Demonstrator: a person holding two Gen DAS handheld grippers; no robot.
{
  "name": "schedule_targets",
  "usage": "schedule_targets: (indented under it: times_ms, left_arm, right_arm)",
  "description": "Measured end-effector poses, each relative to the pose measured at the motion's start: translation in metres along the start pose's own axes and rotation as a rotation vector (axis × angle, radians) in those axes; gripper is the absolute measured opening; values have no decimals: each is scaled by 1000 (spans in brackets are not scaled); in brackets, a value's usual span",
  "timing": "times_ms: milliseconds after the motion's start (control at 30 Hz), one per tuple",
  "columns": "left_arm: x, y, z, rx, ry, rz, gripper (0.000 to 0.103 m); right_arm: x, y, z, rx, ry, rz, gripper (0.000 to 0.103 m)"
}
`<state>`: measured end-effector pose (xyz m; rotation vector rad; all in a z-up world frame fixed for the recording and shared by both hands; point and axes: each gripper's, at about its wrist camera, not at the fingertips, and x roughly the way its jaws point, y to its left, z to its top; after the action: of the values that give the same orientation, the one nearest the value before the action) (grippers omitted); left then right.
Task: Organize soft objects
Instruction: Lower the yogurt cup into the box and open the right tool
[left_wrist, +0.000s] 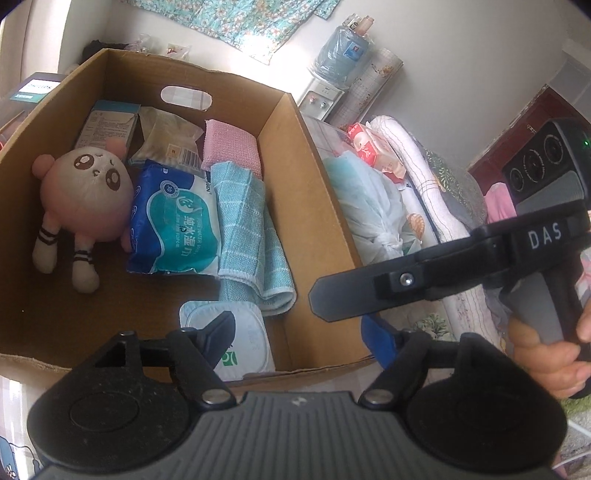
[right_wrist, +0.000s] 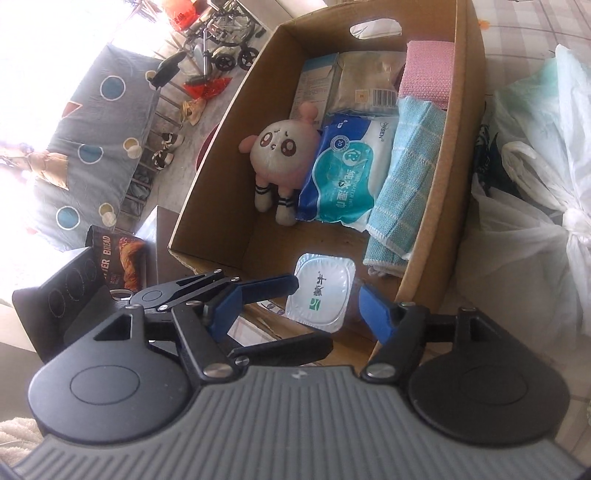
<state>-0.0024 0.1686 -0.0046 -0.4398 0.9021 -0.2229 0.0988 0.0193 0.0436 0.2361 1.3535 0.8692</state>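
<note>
An open cardboard box holds a pink plush toy, a blue wet-wipes pack, a folded teal towel and a pink cloth. A white sealed pack with a green logo lies flat in the box's near corner. My left gripper hangs open over the near wall, its left finger above that pack. In the right wrist view the white pack shows between the spread fingers of my right gripper, which is open and not pressing on it. The left gripper's fingers reach in from the left.
A small carton and a beige packet lie at the box's back. Tied plastic bags crowd its right side. A bread bag and a spotted cushion are on the left. A hand holds the right gripper's handle.
</note>
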Motion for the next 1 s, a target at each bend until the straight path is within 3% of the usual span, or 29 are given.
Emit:
schedule_targets:
  times_ms: [167,333,667,800,1000]
  left_arm:
    - [-4,2,3,-7,-18,6,76]
    - [-20,4,9,-14,-103,46,76]
    - [-67,13,26,36,-349,329,76]
    - [-84,28,30,8,-400,398,76]
    - [-98,52,29,-51,-411,432,76]
  right_arm:
    - [-5,0,0,22,-23,27,73]
    - [-11,1,-1,20,-74,47,73]
    - [-19,8,13,4,-219,123,70]
    - [6,18,26,-54,-170,73,59]
    - [82,45,40,-295,17,-113,57]
